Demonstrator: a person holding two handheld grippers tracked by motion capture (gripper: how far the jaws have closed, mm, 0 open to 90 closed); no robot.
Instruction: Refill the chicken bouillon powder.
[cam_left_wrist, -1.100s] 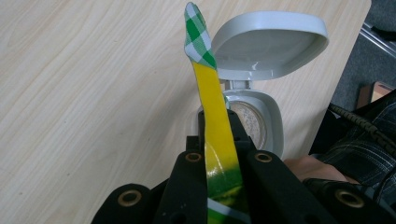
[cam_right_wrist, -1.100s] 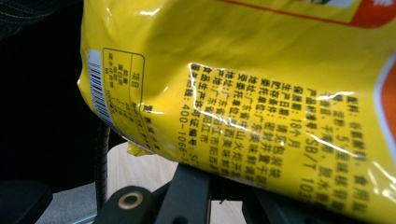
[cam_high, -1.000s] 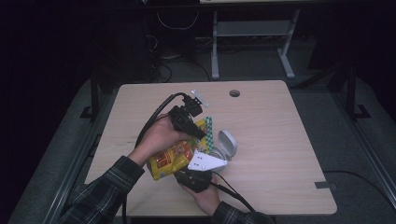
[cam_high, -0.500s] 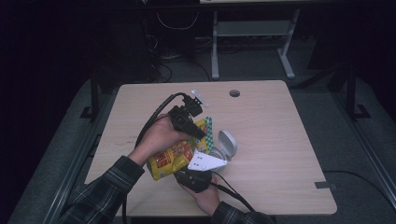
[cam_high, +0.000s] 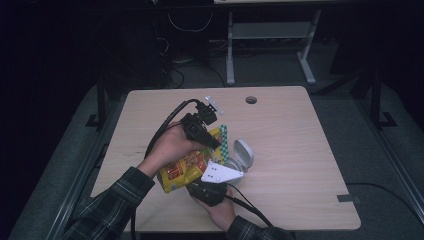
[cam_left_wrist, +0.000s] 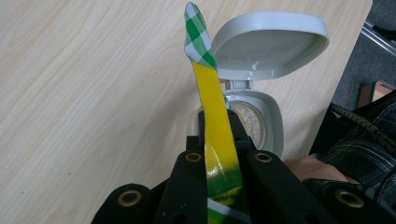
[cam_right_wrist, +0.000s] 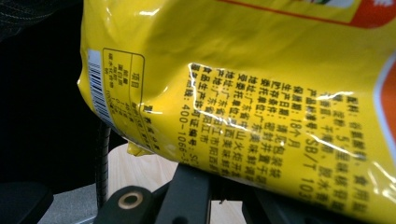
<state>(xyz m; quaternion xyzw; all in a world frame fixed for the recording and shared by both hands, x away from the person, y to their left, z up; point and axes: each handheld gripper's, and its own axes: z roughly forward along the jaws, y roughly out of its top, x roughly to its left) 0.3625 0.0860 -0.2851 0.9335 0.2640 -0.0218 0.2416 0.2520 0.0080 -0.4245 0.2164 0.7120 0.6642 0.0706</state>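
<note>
A person works at a pale wooden surface (cam_high: 300, 145) with a claw in each hand. The left claw (cam_left_wrist: 219, 154) is clamped on the flat, green-checked top seal of a yellow snack bag (cam_high: 185, 167), which is held just above the surface near the person. The right claw (cam_high: 212, 187) grips the bag's lower edge. Just beside the bag stands a small grey container (cam_left_wrist: 261, 119) with its hinged lid flipped open. The bag looks light, crinkly and slippery, and its contents are probably fragile, so the stiff sealed edges are the safest places to grip.
</note>
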